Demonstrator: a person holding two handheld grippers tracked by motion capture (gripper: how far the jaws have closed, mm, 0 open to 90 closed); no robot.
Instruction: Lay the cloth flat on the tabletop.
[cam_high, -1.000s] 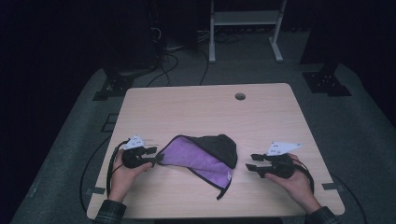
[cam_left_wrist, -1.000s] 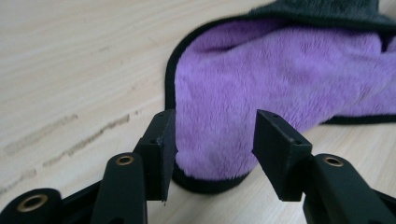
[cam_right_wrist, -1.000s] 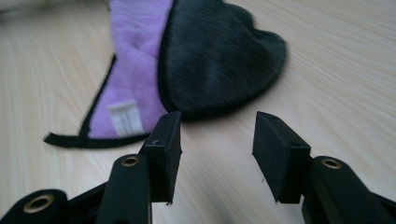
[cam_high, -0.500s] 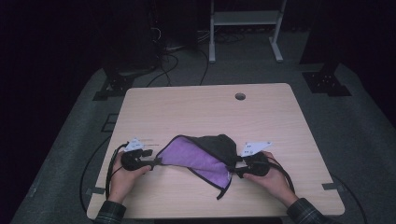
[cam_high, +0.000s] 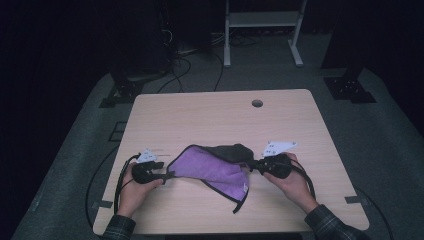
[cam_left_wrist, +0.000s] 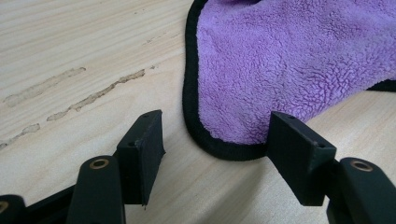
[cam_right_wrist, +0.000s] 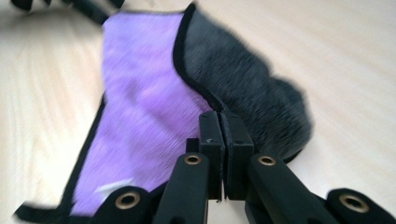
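Item: microfibre cloth (cam_high: 212, 172), purple fleece face w/ black bound hem; one flap folded over to show dark grey reverse (cam_right_wrist: 252, 88). Location: near-centre of table (cam_high: 200, 115), crumpled, lying between both grippers.

Handling (est.): light, soft, zero stiffness; drapes and folds under own weight. Pile is grippy, not slippery; not fragile. Best hold pts: the bound hem at corners or edges, since binding is firmer than the pile and gives jaws a defined ridge. A mid-panel pinch would prob. just bunch the fabric.

Left gripper (cam_left_wrist: 215, 140): jaws at medium spread and have just been opening. Rounded hem corner (cam_left_wrist: 219, 149) lies flat on the wood between them; the right-hand pad sits against the cloth edge, the other pad stands apart from it. No grip, corner free.

Right gripper (cam_right_wrist: 219, 126): jaws have just been closing and now stand fully together, pads face to face. Tips sit at the hem line where purple meets grey fold; appears clamped on thin hem, though frame is motion-blurred so depth of bite cannot be confirmed.

Table: light wood-grain laminate, rounded corners, round cable hole (cam_high: 257, 103) near far edge, pale scuff streaks (cam_left_wrist: 70, 93) beside left gripper. Surround: dark grey floor mat, cables, white stand legs (cam_high: 262, 30) behind.
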